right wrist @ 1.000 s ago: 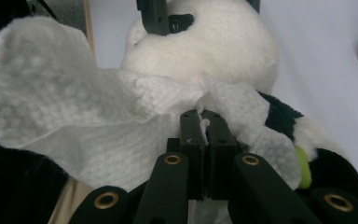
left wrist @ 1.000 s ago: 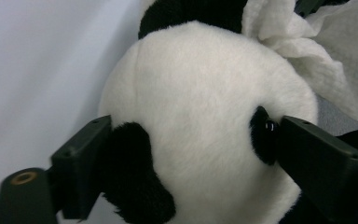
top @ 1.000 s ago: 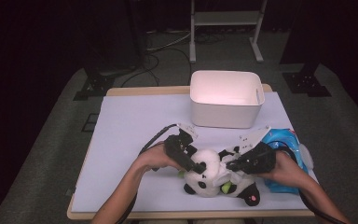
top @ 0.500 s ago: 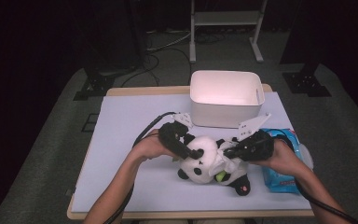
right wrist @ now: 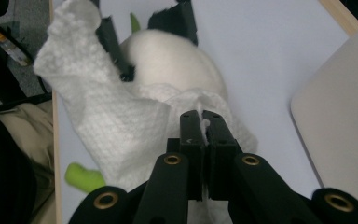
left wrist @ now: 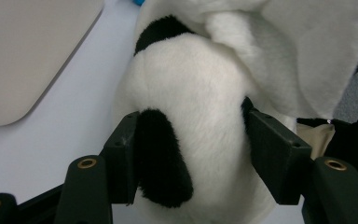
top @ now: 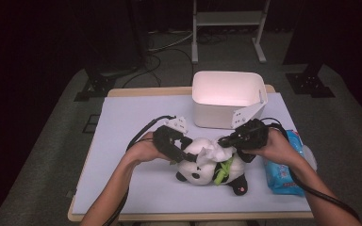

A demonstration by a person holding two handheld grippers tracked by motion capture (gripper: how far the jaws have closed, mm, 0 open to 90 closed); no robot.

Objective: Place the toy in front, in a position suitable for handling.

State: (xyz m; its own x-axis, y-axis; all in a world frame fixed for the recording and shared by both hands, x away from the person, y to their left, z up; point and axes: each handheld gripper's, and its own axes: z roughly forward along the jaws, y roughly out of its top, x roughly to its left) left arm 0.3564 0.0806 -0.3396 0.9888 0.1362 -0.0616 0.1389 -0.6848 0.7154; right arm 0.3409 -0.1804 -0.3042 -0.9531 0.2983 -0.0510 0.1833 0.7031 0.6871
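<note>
Plush fur, white with black patches, covers the round panda toy (top: pixel 207 167) lying on the worktop (top: pixel 132 127) before the smooth white tub (top: pixel 226 96). Left tongs (left wrist: pixel 191 144), just closing, press its soft head. Right tongs (right wrist: pixel 200 140) pinch a dimpled paper towel (right wrist: pixel 121 121), clenched. Panda's face is partly hidden by the towel.

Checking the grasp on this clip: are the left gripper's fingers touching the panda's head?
Touching. In the left gripper view both fingers press into the plush panda head from either side, denting the fur; the jaws have just been closing on it.
</note>
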